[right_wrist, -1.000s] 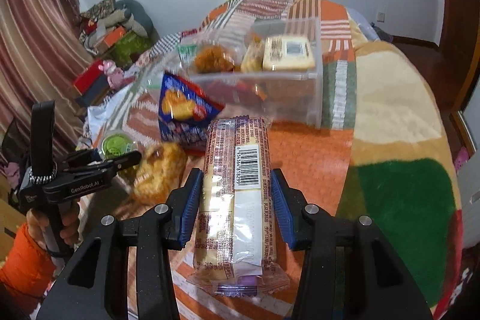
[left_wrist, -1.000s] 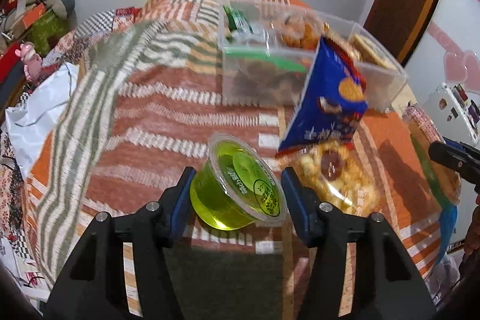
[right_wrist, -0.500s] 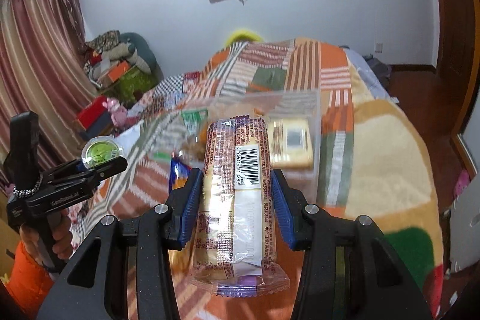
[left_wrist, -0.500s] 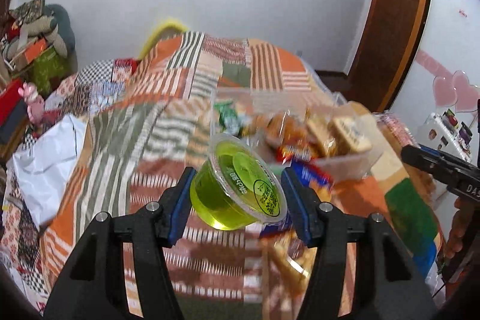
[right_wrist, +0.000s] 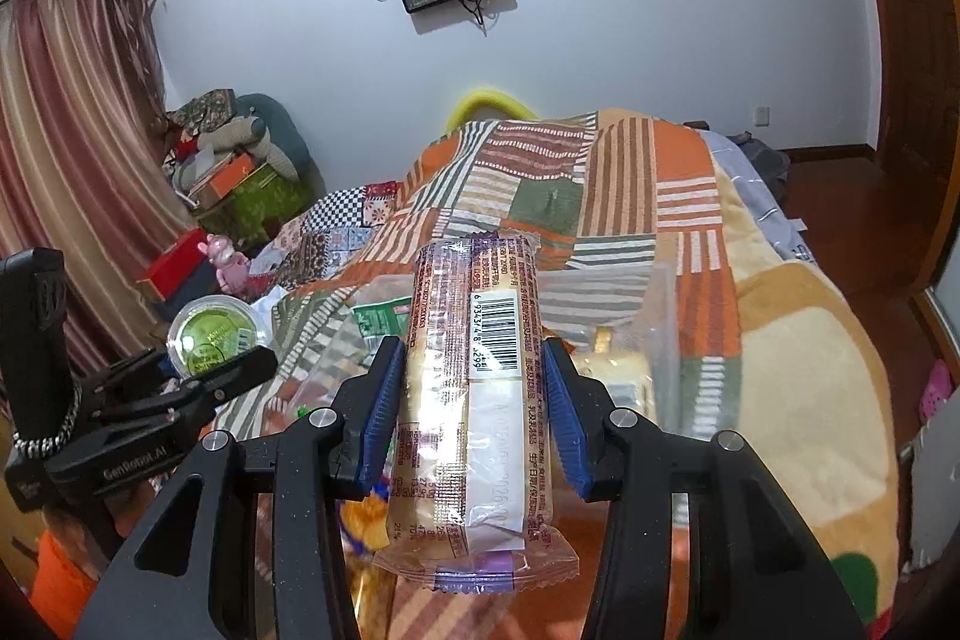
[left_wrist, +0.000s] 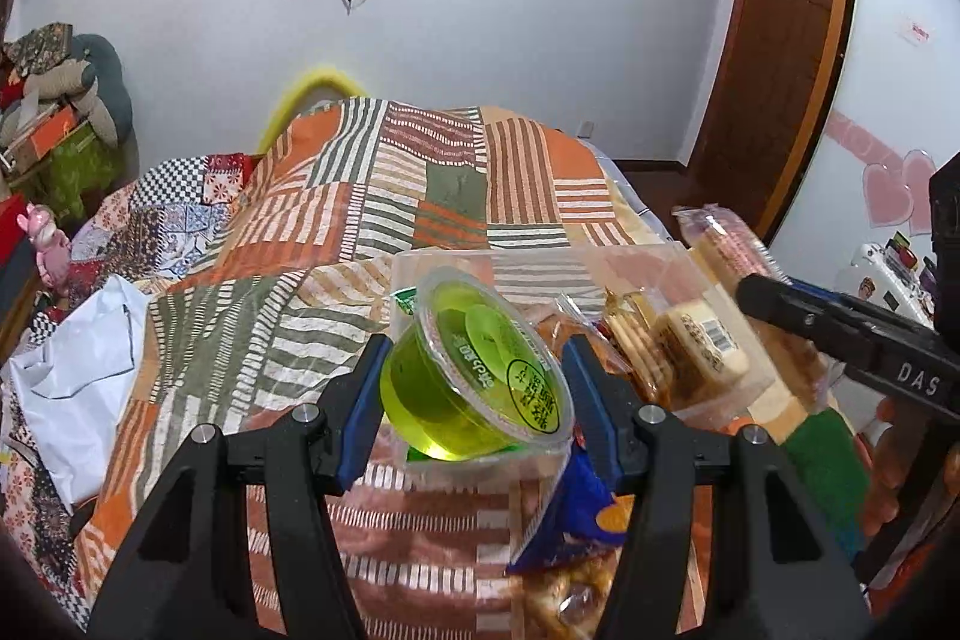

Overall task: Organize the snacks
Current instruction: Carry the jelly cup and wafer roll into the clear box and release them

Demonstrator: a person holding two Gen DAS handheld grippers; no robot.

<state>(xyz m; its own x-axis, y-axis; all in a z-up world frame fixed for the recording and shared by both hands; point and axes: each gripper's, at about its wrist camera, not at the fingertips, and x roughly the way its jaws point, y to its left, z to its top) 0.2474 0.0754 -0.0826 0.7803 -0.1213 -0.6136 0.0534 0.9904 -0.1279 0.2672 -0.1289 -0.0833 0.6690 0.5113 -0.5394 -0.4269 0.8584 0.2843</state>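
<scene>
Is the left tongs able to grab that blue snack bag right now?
Probably not yet. The left tongs are shut on the green jelly cup, so there is no free grip. The blue snack bag lies just below them on the blanket, uncovered.

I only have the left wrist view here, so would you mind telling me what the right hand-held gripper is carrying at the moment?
Observer: The right hand-held gripper is shut on a long wrapped biscuit pack, barcode side up.
Operator: Thank you. Is the pack over the clear box yet?
Observer: Its far end overlaps the clear box in the right wrist view, but I cannot tell its height above the box.
Operator: And how does my jelly cup look from there?
Observer: The green jelly cup sits in the left hand-held gripper, lid facing the right camera, left of the box.
</scene>
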